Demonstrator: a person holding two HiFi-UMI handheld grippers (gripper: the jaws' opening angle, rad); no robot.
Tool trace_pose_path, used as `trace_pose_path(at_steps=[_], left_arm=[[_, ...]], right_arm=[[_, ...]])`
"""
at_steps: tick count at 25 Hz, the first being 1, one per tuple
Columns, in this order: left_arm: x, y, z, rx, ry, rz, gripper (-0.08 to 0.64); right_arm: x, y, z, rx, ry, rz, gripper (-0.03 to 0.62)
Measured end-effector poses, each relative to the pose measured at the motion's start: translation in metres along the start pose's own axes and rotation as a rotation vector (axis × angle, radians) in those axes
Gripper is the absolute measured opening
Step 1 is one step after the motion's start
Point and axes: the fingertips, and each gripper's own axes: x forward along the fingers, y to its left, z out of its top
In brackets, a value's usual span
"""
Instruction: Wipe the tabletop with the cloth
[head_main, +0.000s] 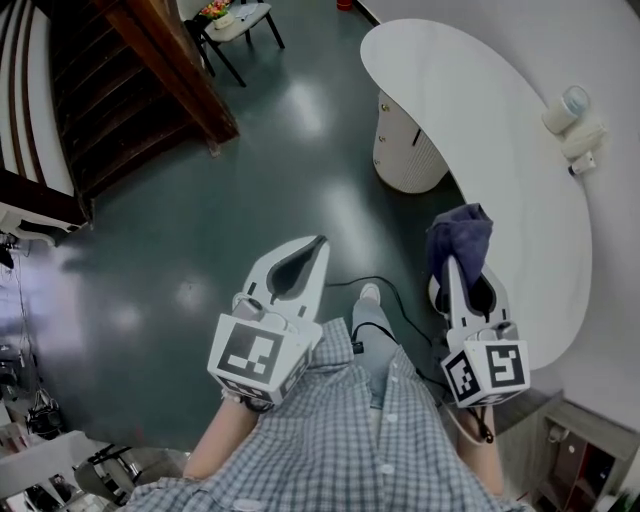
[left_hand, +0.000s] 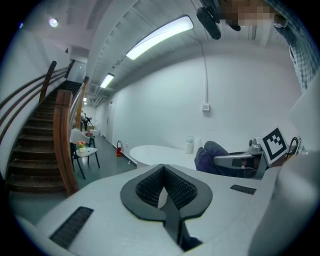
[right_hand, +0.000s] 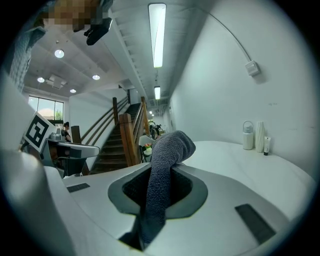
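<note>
A dark blue-grey cloth (head_main: 458, 238) hangs bunched from my right gripper (head_main: 452, 262), which is shut on it near the white curved tabletop's (head_main: 480, 120) near edge. In the right gripper view the cloth (right_hand: 162, 175) runs up between the jaws and folds over their tips. My left gripper (head_main: 318, 244) is held over the dark floor, left of the table, shut with nothing between its jaws. The left gripper view shows its jaws (left_hand: 161, 171) closed, with the cloth (left_hand: 210, 156) and the tabletop (left_hand: 160, 152) beyond.
A white bottle and small containers (head_main: 572, 122) stand at the table's far right by the wall. A white round pedestal (head_main: 405, 152) sits under the table. A wooden staircase (head_main: 120, 80) rises at the left, with a chair (head_main: 235, 25) beyond it. A black cable (head_main: 385, 290) lies on the floor.
</note>
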Motion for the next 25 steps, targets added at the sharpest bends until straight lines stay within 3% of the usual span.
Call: trace_pose_path(at_steps=[14,25], left_arm=[[0.097,0.024,0.045,-0.005,-0.034,0.1,0.005],[0.141,0.037,0.058,-0.003,-0.045,0.155,0.005]], right_arm=[[0.1,-0.075,0.045,-0.028,-0.014,0.102,0.052],[0.132,-0.122,0.052,-0.023,-0.009,0.097,0.054]])
